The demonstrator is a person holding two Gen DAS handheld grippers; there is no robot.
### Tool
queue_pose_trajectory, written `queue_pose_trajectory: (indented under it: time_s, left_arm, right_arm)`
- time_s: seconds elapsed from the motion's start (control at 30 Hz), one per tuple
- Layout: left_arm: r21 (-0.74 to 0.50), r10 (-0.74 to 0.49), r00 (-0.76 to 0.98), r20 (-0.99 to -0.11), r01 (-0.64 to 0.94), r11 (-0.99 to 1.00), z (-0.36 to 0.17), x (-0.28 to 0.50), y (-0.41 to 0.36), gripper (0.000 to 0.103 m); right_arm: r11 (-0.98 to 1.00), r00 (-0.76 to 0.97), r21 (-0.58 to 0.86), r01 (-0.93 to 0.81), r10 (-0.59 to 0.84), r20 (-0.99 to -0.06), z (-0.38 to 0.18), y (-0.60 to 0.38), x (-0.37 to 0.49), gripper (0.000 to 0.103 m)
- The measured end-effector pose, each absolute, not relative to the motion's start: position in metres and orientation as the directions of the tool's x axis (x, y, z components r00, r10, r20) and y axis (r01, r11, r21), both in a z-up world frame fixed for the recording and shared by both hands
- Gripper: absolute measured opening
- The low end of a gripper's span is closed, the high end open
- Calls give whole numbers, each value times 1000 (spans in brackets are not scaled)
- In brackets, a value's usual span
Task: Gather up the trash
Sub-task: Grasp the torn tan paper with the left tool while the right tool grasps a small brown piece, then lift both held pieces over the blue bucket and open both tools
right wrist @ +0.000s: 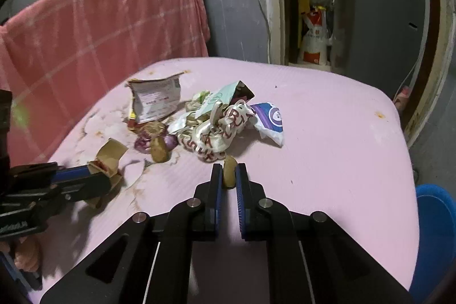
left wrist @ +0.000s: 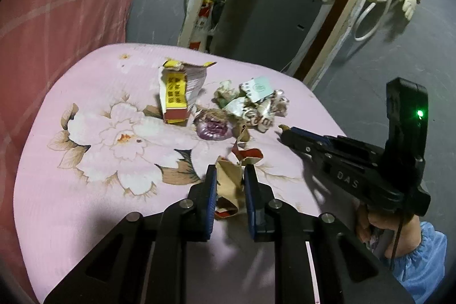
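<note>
A grey-walled room is framing the scene, with a pink checked cloth (right wrist: 94, 27) hanging over something behind, a dark grey cabinet (left wrist: 265, 16) standing in a doorway, and a pink flower-printed tabletop (left wrist: 94, 93) carrying a scatter of trash in the middle. The left tongs (left wrist: 228, 175) are pinching a torn scrap of brown-and-red cardboard (left wrist: 228, 181) near the front edge of the tabletop, the blue pads pressing on it from both sides, the scrap sticking up between them. Over on the other side, the right tongs (right wrist: 228, 175) are nearly closed and gripping a small brown nugget-like scrap (right wrist: 229, 171) right at the fingertips, just in front of the heap. The heap itself is sitting mid-tabletop: a torn red-and-yellow carton (left wrist: 175, 93) is standing at the back left, a crumpled white wrapper with red lettering (right wrist: 219, 133) is bunched in the centre, a white-and-purple packet (right wrist: 270, 118) is lying to its right, and a purple foil-like wrapper (left wrist: 213, 128) is lying low beside a second brown lump (right wrist: 158, 149). A pale green-and-white paper (left wrist: 258, 89) is poking out on top. A hand in a light blue sleeve (left wrist: 421, 255) is showing under the right tool, and a blue rim (right wrist: 439, 218) is peeking in past the tabletop's right edge.
</note>
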State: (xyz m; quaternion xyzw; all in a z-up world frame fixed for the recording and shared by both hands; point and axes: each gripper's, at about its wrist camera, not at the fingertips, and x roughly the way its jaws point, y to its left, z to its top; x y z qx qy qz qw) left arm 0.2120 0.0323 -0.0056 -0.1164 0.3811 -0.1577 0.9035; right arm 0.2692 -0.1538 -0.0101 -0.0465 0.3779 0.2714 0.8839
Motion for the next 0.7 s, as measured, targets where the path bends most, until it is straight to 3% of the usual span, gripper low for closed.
queue_pose_trajectory:
  time_s: [0.37,0.57,0.7]
  left_arm:
    - [-310,-382,773,-508,249,917,29,188,3,14]
    - [-280,-397,833,-387,304,911,60,174,-27,13]
    - [-281,-429,842,-327,346,895,75,172,-51,13]
  right_arm:
    - [868,751,99,-487,473,-461,34,-194,201,8]
    - [908,866,63,-413,414,-280,70,-221,163,7]
    - [931,908,52,-361,364,-210,86,-243,150,8]
